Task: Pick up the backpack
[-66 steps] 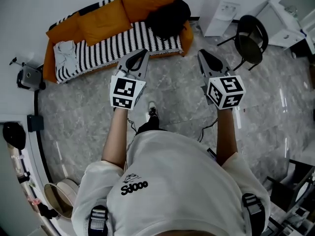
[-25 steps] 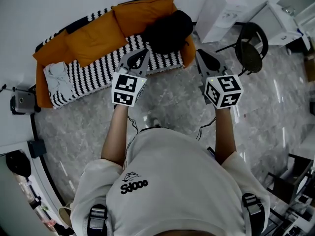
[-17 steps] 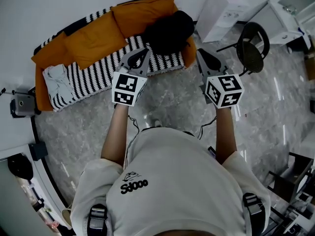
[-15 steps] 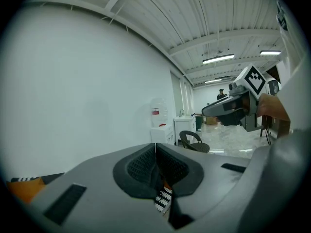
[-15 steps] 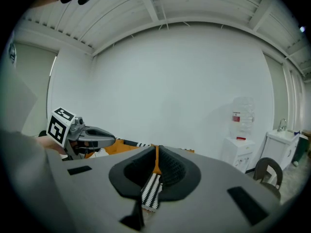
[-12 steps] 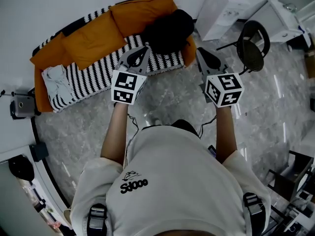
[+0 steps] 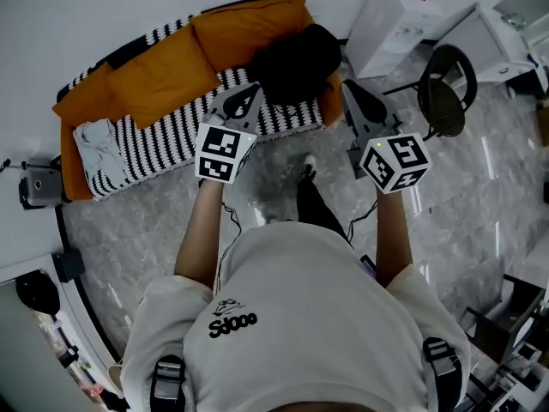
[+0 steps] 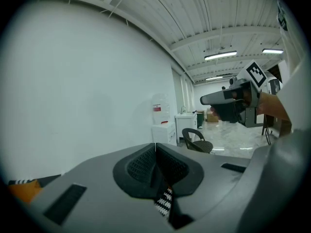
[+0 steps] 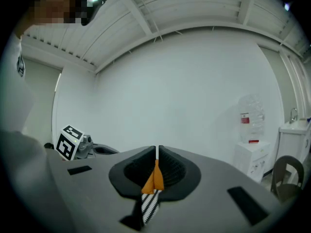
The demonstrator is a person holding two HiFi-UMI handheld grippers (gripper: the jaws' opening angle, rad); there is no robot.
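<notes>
The black backpack (image 7: 296,63) lies slumped on the right end of the orange sofa (image 7: 73,166), on its black-and-white striped seat. In the head view my left gripper (image 7: 250,90) is held out in front of the sofa, its tip just short of the backpack's left side. My right gripper (image 7: 348,87) hangs to the backpack's right, by the sofa's arm. Both are shut with nothing in them. In the left gripper view the jaws (image 8: 155,148) meet; in the right gripper view the jaws (image 9: 157,152) meet too, with only sofa stripes and orange showing through the slit. The backpack is hidden in both gripper views.
Orange cushions (image 7: 163,67) and a grey cloth (image 7: 103,144) lie on the sofa. A white water dispenser (image 7: 395,15) stands right of it, then a black chair (image 7: 446,93) and a white desk (image 7: 506,33). A small device (image 7: 39,187) sits on the marble floor at the left.
The person has stepped toward the sofa, one foot now forward on the floor. Both grippers have drawn closer to the backpack, still shut.
</notes>
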